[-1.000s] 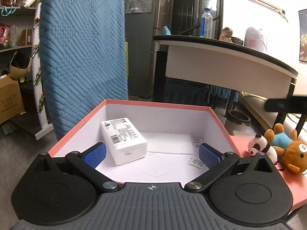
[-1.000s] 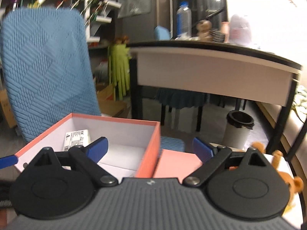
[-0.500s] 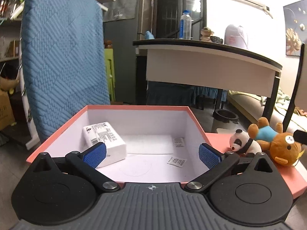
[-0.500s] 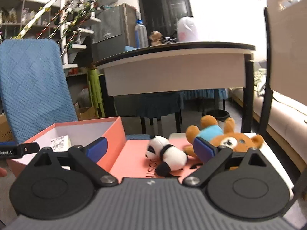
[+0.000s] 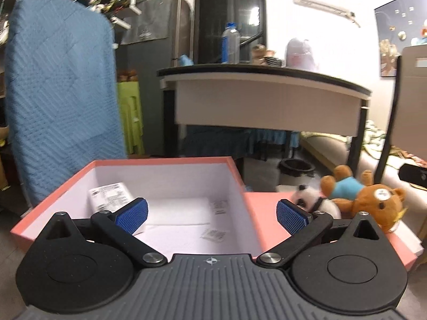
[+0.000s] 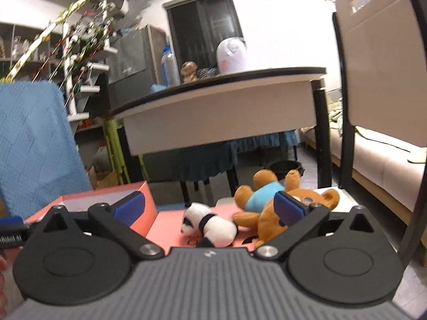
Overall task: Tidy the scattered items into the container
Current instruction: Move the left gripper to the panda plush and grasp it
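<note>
A pink box point(image 5: 162, 163) with a white inside holds a white tissue pack point(image 5: 112, 194) at its left and some paper slips. My left gripper point(image 5: 212, 213) stands open over the box's near edge, empty. To the right, on the pink lid point(image 6: 168, 229), lie a small panda plush point(image 6: 213, 225) and a brown bear plush point(image 6: 269, 213) in a blue shirt; both also show as the panda point(image 5: 313, 200) and bear point(image 5: 373, 202) in the left wrist view. My right gripper point(image 6: 209, 209) is open, just before the two plush toys, with the panda between its fingers' lines.
A blue quilted chair back point(image 5: 58, 101) rises behind the box at the left. A white desk point(image 6: 221, 112) with a bottle and jars stands beyond. A black chair frame point(image 6: 344, 133) and a beige sofa point(image 6: 387, 165) lie to the right.
Both grippers have swung to the right. The right gripper has drawn closer to the plush toys, which now look larger; the box has slid left in both views. Both stay open.
</note>
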### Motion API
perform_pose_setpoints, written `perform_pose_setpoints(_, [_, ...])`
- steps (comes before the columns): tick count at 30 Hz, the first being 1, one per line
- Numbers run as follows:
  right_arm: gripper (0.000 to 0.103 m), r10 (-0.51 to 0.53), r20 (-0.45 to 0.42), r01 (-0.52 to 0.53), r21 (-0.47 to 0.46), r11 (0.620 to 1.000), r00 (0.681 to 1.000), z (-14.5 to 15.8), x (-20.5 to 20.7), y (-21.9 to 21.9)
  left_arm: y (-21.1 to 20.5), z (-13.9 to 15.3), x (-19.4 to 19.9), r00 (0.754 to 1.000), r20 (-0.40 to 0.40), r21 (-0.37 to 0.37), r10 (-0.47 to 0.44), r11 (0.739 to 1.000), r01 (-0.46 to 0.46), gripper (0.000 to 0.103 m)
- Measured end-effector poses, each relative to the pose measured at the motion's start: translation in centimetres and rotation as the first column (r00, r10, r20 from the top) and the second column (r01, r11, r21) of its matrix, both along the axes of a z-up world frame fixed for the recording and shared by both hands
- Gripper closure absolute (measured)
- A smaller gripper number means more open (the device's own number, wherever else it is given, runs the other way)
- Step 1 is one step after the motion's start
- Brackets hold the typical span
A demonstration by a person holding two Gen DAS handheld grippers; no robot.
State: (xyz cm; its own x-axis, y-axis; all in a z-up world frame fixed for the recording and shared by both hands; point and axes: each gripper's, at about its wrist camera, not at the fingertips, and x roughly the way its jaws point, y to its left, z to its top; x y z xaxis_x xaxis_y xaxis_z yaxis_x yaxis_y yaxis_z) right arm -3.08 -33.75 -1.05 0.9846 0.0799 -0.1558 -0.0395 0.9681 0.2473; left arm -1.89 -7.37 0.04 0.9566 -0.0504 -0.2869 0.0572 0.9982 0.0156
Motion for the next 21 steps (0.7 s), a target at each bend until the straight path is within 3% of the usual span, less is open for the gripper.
perform_pose_setpoints(4, [0.0, -0.055, 0.052, 0.054, 0.006, 0.999, 0.997, 0.6, -0.9, -1.0, -3.6, -0.5, -0.5, 0.996, 0.049, 0.046, -0.08, 0.996, 0.078, 0.0])
perform_pose_setpoints(7, [0.0, -0.099, 0.078, 0.097, 0.027, 0.995, 0.992, 0.8, -1.5, -2.0, -6.5, -1.3, 0.1, 0.991, 0.038, 0.062, -0.131, 0.99, 0.128, 0.0])
perform_pose_setpoints(14, [0.0, -0.167, 0.105, 0.163, 0.047, 0.986, 0.98, 0.6, -1.9, -4.0, -12.4, -3.9, 4.1, 0.973, -0.069, 0.051, -0.219, 0.974, 0.222, 0.006])
perform_pose_setpoints(16, [0.0, -0.166, 0.091, 0.163, 0.038, 0.986, 0.982, 0.3, -1.8, -4.4, -13.9, -4.7, 5.7, 0.971, -0.099, 0.039, -0.219, 0.974, 0.224, 0.012])
perform_pose_setpoints(21, [0.0, -0.156, 0.055, 0.156, 0.005, 0.988, 0.986, -0.7, -1.3, -5.4, -15.9, -6.3, 10.7, 0.955, -0.202, -0.06, -0.216, 0.976, 0.208, 0.016])
